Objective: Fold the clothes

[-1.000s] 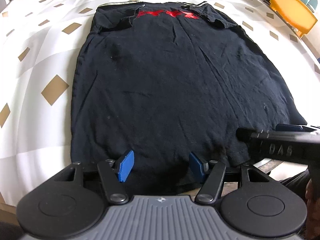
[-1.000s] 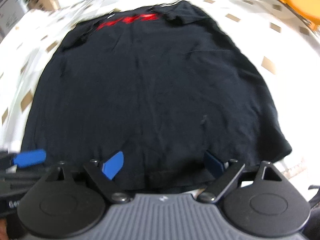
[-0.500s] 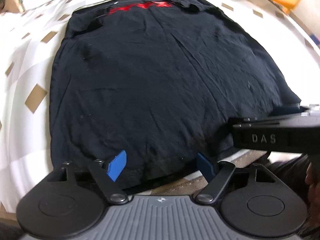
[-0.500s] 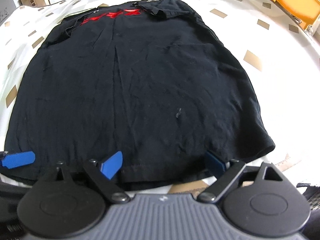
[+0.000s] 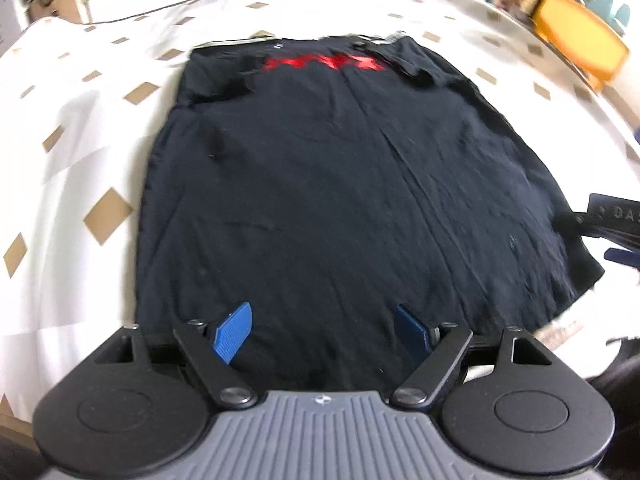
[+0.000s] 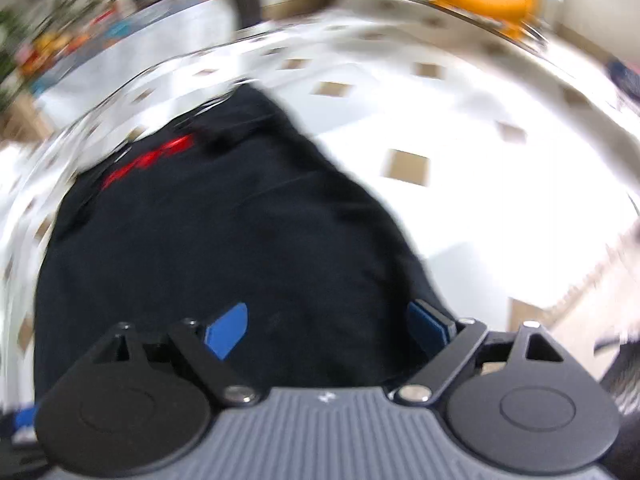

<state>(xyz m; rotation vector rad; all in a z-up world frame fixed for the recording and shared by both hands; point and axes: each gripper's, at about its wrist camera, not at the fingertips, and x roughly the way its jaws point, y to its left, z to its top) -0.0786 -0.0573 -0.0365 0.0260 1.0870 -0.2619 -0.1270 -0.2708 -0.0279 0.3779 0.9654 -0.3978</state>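
Shirt (image 5: 344,200) lies flat; left gripper (image 5: 324,330) and right gripper (image 6: 326,330) gape empty over its near hem, so next comes gripping that hem.

Black cotton T-shirt (image 5: 352,200) with red print band near collar. White bedsheet (image 5: 80,160) patterned with tan diamonds. Both black grippers carry blue finger pads (image 5: 234,332). Orange rectangular box (image 5: 576,52) behind.

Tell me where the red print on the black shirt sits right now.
In the left wrist view, the red print runs across the far end of the black shirt, which lies flat on the white cloth with tan diamonds.
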